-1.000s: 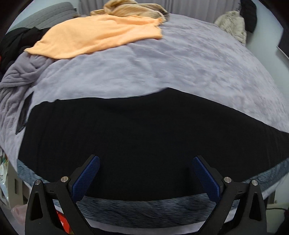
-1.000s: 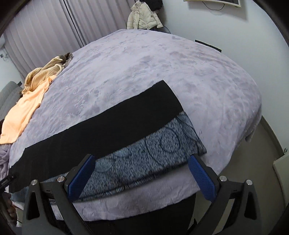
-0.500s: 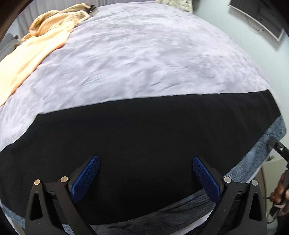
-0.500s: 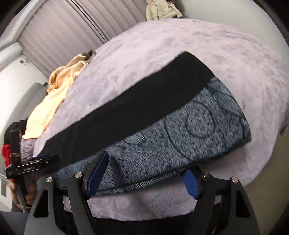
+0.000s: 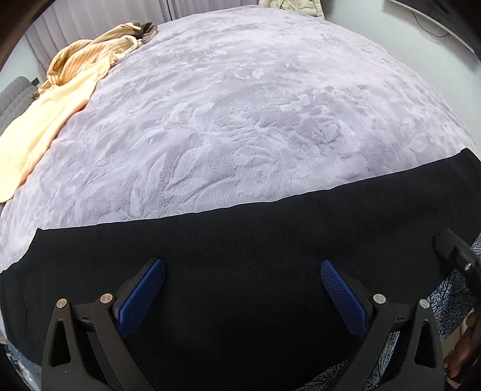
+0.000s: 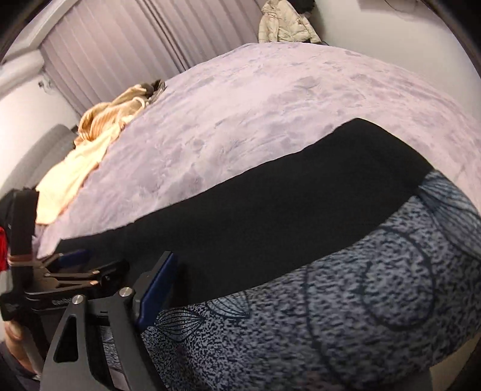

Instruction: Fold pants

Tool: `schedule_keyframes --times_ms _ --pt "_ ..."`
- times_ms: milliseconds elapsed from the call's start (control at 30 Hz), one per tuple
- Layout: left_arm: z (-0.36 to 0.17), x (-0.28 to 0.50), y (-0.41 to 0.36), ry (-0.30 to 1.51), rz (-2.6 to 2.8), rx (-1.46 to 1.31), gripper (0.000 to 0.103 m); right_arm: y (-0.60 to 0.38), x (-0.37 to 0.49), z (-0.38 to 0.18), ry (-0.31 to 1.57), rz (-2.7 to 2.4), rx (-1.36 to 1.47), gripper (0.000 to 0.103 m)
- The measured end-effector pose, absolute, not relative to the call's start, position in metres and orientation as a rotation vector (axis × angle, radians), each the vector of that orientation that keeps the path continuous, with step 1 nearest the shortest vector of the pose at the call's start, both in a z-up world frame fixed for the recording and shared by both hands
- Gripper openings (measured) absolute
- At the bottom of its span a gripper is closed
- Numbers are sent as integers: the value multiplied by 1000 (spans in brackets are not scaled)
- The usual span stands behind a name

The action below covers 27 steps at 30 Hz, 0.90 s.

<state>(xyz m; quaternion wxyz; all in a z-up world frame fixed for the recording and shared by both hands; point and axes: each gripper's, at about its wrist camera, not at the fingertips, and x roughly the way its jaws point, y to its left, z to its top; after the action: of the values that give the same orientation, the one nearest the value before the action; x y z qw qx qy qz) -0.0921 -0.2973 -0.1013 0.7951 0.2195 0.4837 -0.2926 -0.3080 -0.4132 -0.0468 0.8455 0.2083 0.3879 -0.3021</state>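
Note:
The pants lie flat along the near edge of the bed: a long black band with a blue-grey patterned part nearer me. My left gripper is open just above the black fabric, holding nothing. It also shows at the left of the right wrist view. In the right wrist view only the right gripper's left finger shows, low over the patterned fabric; its other finger is hidden under or behind the cloth. The right gripper's body shows at the right edge of the left wrist view.
A lilac plush blanket covers the bed. An orange garment and a tan striped one lie at the far left. A cream jacket hangs by the far wall. Curtains stand behind.
Both grippers have swung and dropped closer to the pants. The right gripper has pushed in against the patterned fabric, and its right finger has gone out of sight.

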Motion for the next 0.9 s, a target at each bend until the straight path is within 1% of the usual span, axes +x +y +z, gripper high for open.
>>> schedule_keyframes --times_ms 67,100,133,233,333,467,533,667,767,900 --pt "-101 -91 -299 1041 -631 466 103 -409 -299 -48 858 -663 391 87" --pt "-100 -92 -295 1038 -632 465 103 -406 -293 -46 877 -679 372 81" --pt "-100 -91 -295 1035 -631 465 103 -403 -289 -42 879 -687 344 50" --pt "-99 -91 -289 1025 -633 456 103 -394 -283 -28 871 -704 289 22" --pt "-98 -95 -277 1019 -642 450 103 -386 -283 -15 853 -681 265 17" --pt "-92 -94 -266 1045 -688 436 103 -356 -270 9 810 -649 175 16" --pt "-81 -83 -251 1094 -739 374 103 -334 -258 25 777 -622 108 16" --pt "-55 -50 -198 1098 -763 217 103 -286 -230 49 713 -540 -30 16" --pt "-49 -29 -148 1120 -752 111 103 -251 -199 40 719 -463 -116 16" --pt "-45 -15 -76 1127 -668 -34 103 -208 -162 4 780 -351 -247 16"
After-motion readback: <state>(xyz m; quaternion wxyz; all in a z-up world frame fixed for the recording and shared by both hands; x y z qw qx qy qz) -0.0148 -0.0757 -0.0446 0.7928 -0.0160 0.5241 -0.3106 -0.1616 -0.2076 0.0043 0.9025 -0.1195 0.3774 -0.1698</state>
